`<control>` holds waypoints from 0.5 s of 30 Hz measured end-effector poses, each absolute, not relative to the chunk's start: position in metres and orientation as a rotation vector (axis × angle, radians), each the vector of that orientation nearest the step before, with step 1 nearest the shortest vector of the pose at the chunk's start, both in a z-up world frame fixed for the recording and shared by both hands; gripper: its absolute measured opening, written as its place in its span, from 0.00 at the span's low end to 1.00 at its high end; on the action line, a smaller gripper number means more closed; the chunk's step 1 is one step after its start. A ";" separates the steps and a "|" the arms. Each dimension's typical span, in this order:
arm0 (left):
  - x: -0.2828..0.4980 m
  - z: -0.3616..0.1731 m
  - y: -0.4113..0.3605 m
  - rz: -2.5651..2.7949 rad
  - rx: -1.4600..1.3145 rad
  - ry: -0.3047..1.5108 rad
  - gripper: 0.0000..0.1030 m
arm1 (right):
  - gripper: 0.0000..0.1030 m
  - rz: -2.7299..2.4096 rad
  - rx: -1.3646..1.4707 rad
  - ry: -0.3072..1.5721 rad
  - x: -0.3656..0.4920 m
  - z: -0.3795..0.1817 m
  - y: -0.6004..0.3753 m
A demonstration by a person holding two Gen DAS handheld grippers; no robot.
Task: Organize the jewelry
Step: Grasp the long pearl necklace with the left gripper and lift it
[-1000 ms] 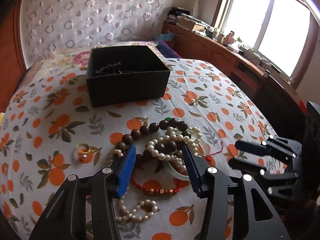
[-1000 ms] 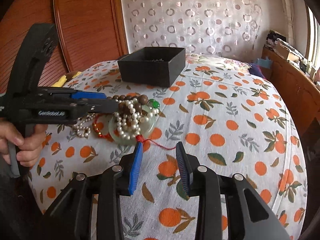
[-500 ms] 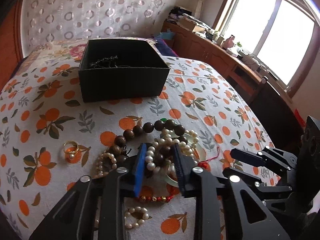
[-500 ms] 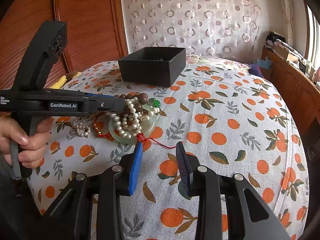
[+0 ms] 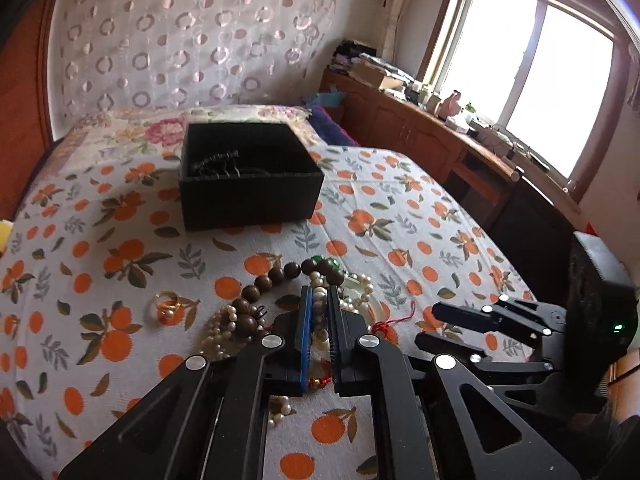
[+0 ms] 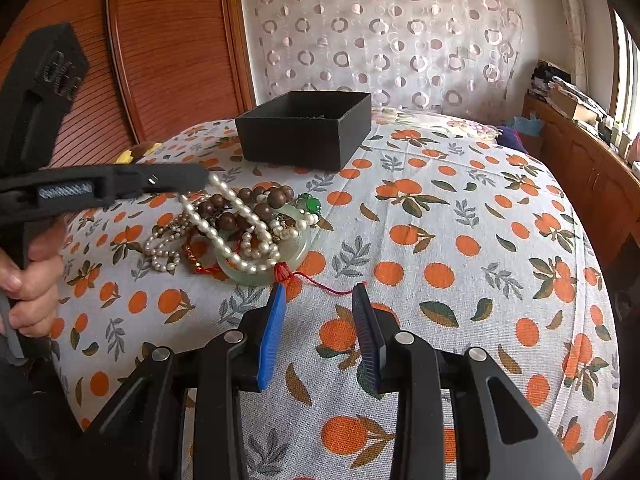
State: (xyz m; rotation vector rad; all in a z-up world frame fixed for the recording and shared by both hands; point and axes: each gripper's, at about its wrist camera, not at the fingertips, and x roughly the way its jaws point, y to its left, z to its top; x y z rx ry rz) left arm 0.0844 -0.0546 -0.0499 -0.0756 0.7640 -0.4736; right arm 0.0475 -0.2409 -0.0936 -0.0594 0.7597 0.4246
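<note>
The left gripper (image 5: 318,300) pinches a pearl necklace (image 6: 224,228) draped over the tangled pile at the black box's (image 6: 304,130) seven o'clock, so lifting may drag neighbouring bracelets along, while the right gripper (image 6: 320,300) hangs wide and empty.

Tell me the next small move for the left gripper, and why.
Probably lift a little higher: the left gripper has its jaws shut on the pearl strand, whose far end lies on the jade bangle, short of the black box.

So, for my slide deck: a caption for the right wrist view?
Left gripper lifts a pearl necklace from the jewelry pile; right gripper waits open.
</note>
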 end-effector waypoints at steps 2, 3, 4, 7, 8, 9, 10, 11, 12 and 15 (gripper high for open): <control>0.081 -0.043 -0.052 -0.469 -0.077 0.744 0.06 | 0.36 0.424 -0.059 0.760 0.048 -0.094 -0.240; 0.079 -0.040 -0.051 -0.468 -0.076 0.736 0.06 | 0.36 0.424 -0.059 0.760 0.048 -0.095 -0.240; 0.076 -0.034 -0.049 -0.463 -0.074 0.718 0.06 | 0.36 0.425 -0.060 0.761 0.048 -0.095 -0.240; 0.070 -0.021 -0.045 -0.454 -0.072 0.681 0.06 | 0.36 0.426 -0.061 0.762 0.049 -0.096 -0.240; 0.068 -0.016 -0.043 -0.449 -0.070 0.666 0.06 | 0.36 0.425 -0.061 0.763 0.048 -0.096 -0.240; 0.065 -0.011 -0.042 -0.444 -0.067 0.651 0.06 | 0.36 0.425 -0.061 0.763 0.048 -0.096 -0.240; 0.063 -0.008 -0.042 -0.440 -0.063 0.639 0.06 | 0.36 0.425 -0.061 0.764 0.049 -0.096 -0.239; 0.060 -0.004 -0.040 -0.432 -0.058 0.624 0.06 | 0.36 0.425 -0.062 0.764 0.048 -0.096 -0.240; 0.059 -0.001 -0.039 -0.427 -0.055 0.614 0.06 | 0.36 0.425 -0.062 0.764 0.048 -0.096 -0.240; 0.054 0.009 -0.031 -0.413 -0.063 0.585 0.06 | 0.36 0.423 -0.068 0.769 0.049 -0.096 -0.239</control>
